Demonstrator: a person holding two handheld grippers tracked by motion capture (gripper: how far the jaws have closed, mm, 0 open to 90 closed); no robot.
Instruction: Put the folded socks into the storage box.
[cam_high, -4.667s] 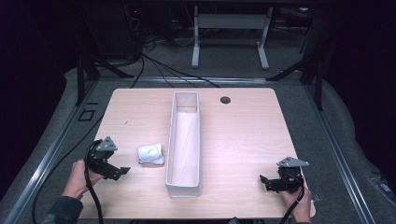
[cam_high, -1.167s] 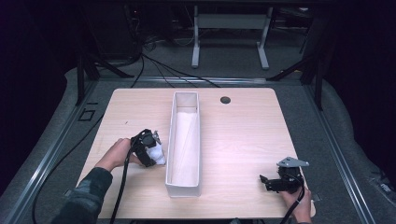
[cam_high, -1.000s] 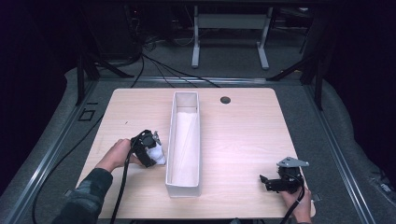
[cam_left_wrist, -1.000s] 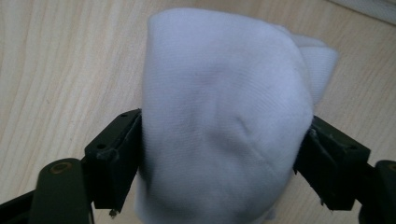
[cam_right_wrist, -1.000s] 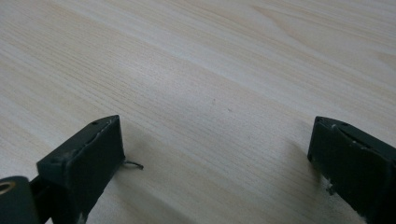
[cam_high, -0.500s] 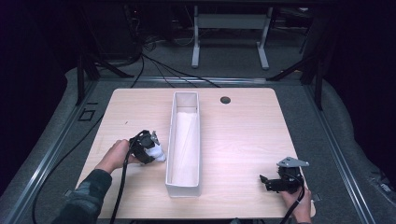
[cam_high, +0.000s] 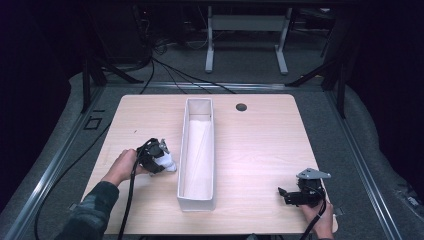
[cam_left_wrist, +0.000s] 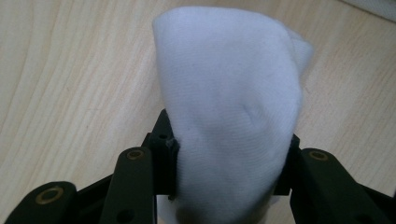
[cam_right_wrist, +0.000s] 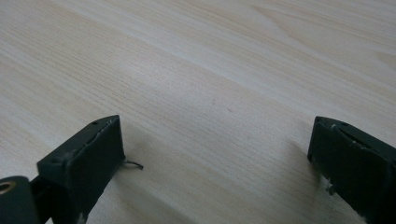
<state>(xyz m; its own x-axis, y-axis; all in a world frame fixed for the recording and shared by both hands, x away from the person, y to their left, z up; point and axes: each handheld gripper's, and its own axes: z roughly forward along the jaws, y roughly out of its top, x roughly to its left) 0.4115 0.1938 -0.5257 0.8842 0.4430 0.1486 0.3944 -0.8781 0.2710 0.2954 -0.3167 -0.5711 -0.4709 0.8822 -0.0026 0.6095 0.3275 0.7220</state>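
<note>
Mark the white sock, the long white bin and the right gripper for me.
white sock (cam_left_wrist: 229, 93), left gripper view, middle of the bundle.
long white bin (cam_high: 198, 204), high view, near end wall.
right gripper (cam_high: 286, 195), high view, between its fingers.

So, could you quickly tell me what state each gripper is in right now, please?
Left gripper: shut on the white sock, beside the white bin.
Right gripper: open, empty, jaws wide apart over the table.

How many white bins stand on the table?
1: the long white bin stands mid-table, lengthwise, just right of the white sock clamped in the left gripper.
</note>
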